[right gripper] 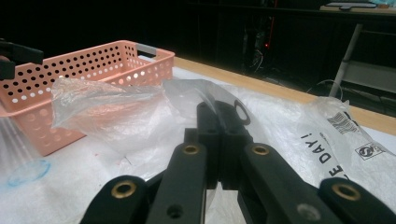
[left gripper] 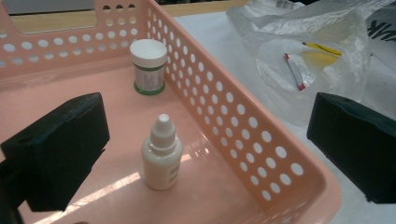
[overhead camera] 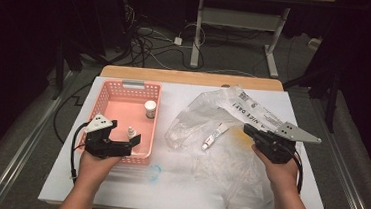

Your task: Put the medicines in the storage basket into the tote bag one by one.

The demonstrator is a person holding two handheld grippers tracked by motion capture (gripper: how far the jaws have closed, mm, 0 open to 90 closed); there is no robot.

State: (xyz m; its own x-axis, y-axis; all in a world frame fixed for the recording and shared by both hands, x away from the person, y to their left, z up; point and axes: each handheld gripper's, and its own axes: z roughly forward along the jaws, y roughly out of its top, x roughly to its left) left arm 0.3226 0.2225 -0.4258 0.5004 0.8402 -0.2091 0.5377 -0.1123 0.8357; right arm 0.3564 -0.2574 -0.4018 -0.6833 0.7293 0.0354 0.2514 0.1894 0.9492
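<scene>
At lower left of the high view, the left gripper (overhead camera: 131, 141) is hovering wide open over the pink basket (overhead camera: 105, 96), around the dropper bottle (left gripper: 161, 154). Right of centre, the right gripper (overhead camera: 248, 130) is clamping the plastic bag (overhead camera: 208, 114).

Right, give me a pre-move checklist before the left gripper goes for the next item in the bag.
1. Left gripper open, nothing between its jaws: ok.
2. Dropper bottle upright in the pink basket: ok.
3. White-capped jar upright at the basket's far end: ok.
4. Right gripper shut on the plastic bag: ok.
5. Small tube visible inside the bag: ok.
6. Bag mouth open enough to reach in: cannot tell.
</scene>
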